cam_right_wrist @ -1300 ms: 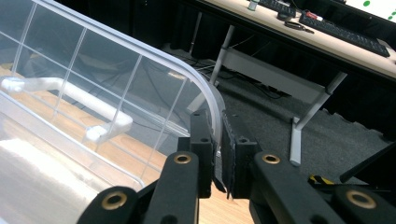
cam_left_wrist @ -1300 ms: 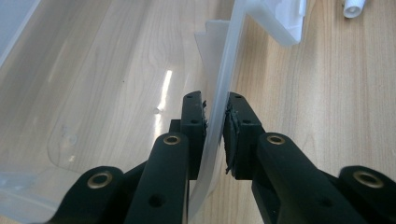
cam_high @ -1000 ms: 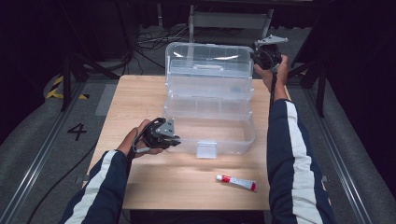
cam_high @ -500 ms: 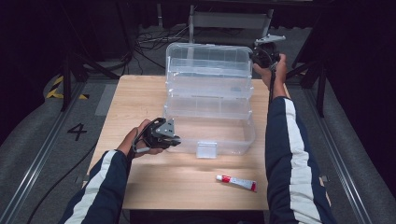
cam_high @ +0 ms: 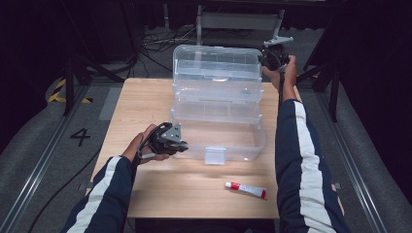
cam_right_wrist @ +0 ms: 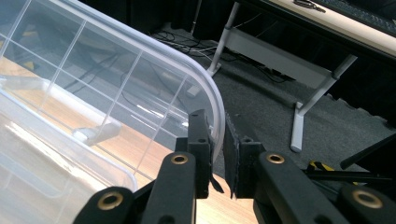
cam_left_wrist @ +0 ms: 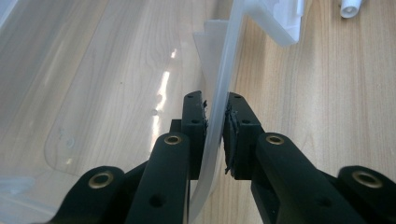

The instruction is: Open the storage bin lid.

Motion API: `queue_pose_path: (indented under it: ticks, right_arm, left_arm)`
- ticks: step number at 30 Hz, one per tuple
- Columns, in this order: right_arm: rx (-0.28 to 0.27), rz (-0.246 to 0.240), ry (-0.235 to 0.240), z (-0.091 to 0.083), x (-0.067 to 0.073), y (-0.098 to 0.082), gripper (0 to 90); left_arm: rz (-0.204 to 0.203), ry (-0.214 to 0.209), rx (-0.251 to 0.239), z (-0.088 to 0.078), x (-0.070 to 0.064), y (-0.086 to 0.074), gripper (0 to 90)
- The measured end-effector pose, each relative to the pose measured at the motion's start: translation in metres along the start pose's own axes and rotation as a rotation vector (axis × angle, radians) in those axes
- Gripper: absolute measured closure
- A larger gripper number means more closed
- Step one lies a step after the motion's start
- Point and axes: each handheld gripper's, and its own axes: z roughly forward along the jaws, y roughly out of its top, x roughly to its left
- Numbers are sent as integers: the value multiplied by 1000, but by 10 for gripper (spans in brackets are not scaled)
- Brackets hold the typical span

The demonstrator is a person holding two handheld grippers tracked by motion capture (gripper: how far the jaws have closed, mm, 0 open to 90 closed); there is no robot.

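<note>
Clear plastic box (cam_high: 218,111), lid (cam_high: 216,65) raised, on table (cam_high: 145,102).

one clear box (cam_high: 218,97), one tube (cam_high: 246,190), two tongs (cam_high: 182,145)

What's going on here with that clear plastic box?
A person is working a clear storage box on a wooden table with two handheld tongs. The left tongs pinch the base's front wall; the right tongs straddle the raised lid's far corner rim. A small tube lies untouched near the front edge.
</note>
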Motion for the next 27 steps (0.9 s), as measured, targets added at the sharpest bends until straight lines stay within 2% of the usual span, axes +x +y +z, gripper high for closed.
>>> queue_pose_path:
  ticks: [7, 18, 20, 24, 25, 27]
  right_arm:
    - [2, 14, 8, 2, -2, -2, 819]
    - [35, 27, 12, 10, -6, -9, 818]
    - [27, 34, 28, 8, -8, -10, 842]
    - [39, 27, 23, 6, -9, -11, 850]
    - [22, 43, 34, 1, -10, -12, 855]
    - [20, 40, 36, -1, -10, -12, 854]
  left_arm:
    - [-2, 5, 5, 2, -1, 0, 792]
    - [6, 1, 13, 3, -1, 1, 788]
    - [7, -3, 13, 3, 0, 1, 790]
    - [2, 5, -2, 3, 1, 1, 801]
    - [5, 1, -5, 2, 1, 0, 806]
    - [-2, -13, -14, 3, 2, 0, 807]
